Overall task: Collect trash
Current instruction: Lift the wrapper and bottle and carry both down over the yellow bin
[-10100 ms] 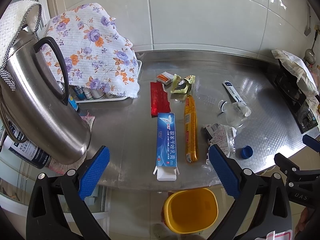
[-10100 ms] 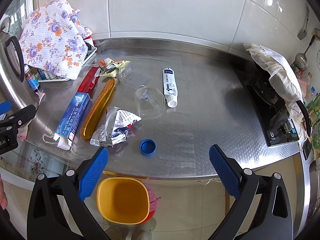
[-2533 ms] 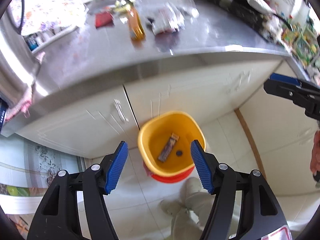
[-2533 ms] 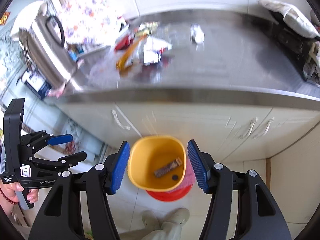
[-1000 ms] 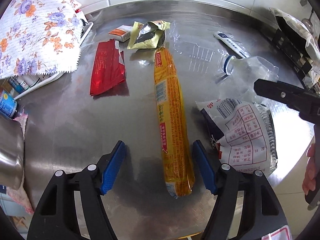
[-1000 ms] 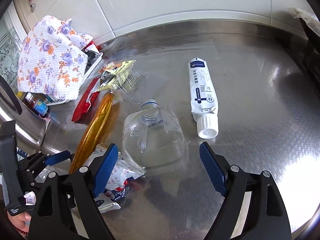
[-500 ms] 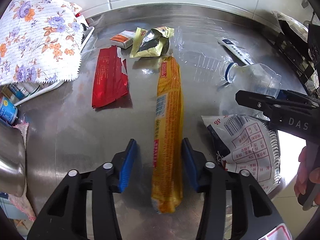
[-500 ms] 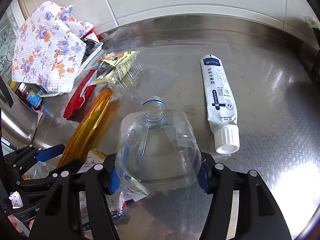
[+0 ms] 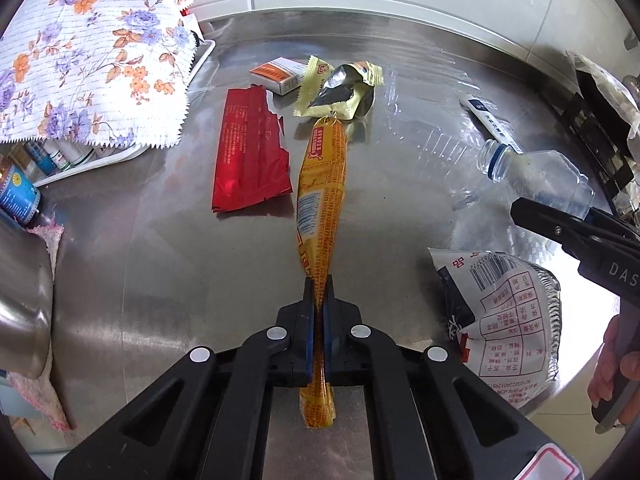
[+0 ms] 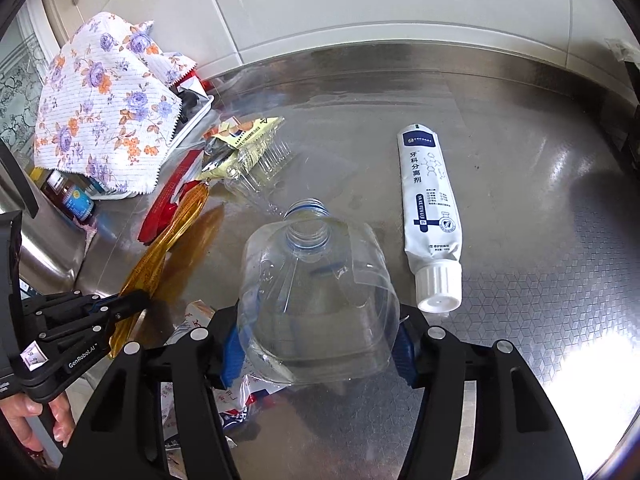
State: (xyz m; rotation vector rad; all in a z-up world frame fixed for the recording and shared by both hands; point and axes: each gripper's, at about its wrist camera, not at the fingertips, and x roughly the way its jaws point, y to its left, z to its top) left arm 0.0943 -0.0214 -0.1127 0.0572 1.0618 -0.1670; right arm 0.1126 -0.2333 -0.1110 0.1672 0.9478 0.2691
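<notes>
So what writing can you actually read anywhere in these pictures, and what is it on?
"GenRobot.AI" on the left gripper.
"DAS", cut off at the frame edge, on the right gripper.
"牙科分离剂" on the white tube.
The yellow sausage wrapper, red wrapper and white foil bag carry print too small to read.

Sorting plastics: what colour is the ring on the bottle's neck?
Blue, on the clear bottle; the right wrist view shows it best.

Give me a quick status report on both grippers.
Left gripper shut on yellow wrapper. Right gripper shut on clear bottle. Nothing blocking either.
</notes>
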